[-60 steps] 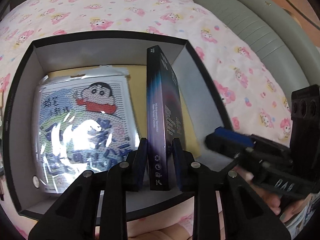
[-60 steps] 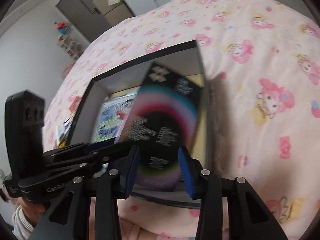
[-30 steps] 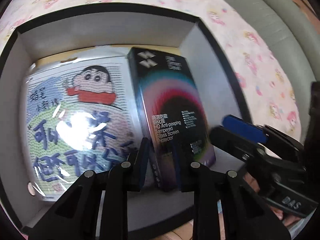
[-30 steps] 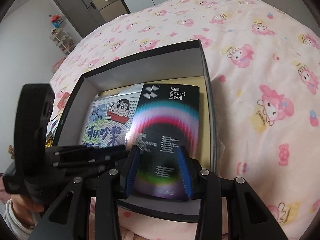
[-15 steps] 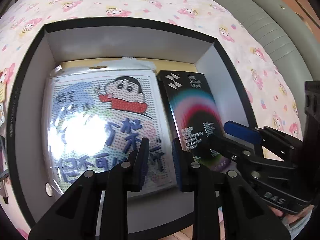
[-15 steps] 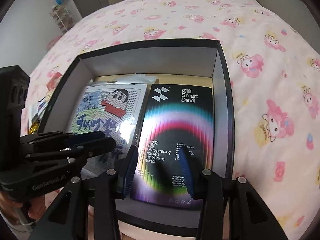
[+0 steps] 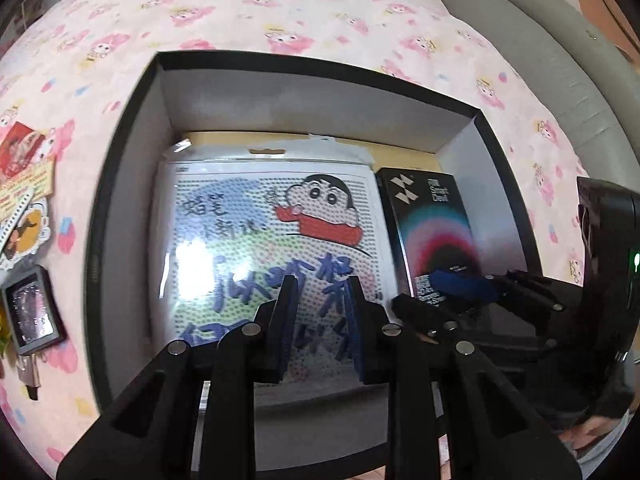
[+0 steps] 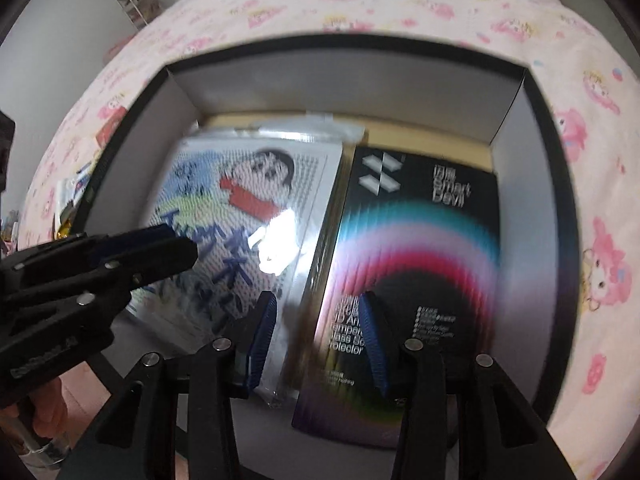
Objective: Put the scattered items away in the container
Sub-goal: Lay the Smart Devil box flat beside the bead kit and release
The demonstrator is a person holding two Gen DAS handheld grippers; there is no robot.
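A black-rimmed box (image 7: pixel 312 96) (image 8: pixel 360 72) with grey walls lies on the pink bedspread. Inside lie flat a cartoon bead-art pack (image 7: pixel 272 248) (image 8: pixel 240 216) on the left and a black screen-protector box (image 7: pixel 432 224) (image 8: pixel 412 264) on the right. My left gripper (image 7: pixel 320 312) is open and empty above the near part of the cartoon pack. My right gripper (image 8: pixel 316 336) is open and empty above the seam between the two items. It also shows in the left wrist view (image 7: pixel 452 292).
Scattered items lie on the pink bedspread (image 7: pixel 280 8) left of the box: a red card (image 7: pixel 16 148), cartoon stickers (image 7: pixel 24 232) and a small dark framed item (image 7: pixel 32 312). A grey padded bed edge (image 7: pixel 540 60) runs along the right.
The left gripper, earlier shut on the upright screen-protector box, laid it flat in the box, let go and shifted left. The right gripper moved closer over the box.
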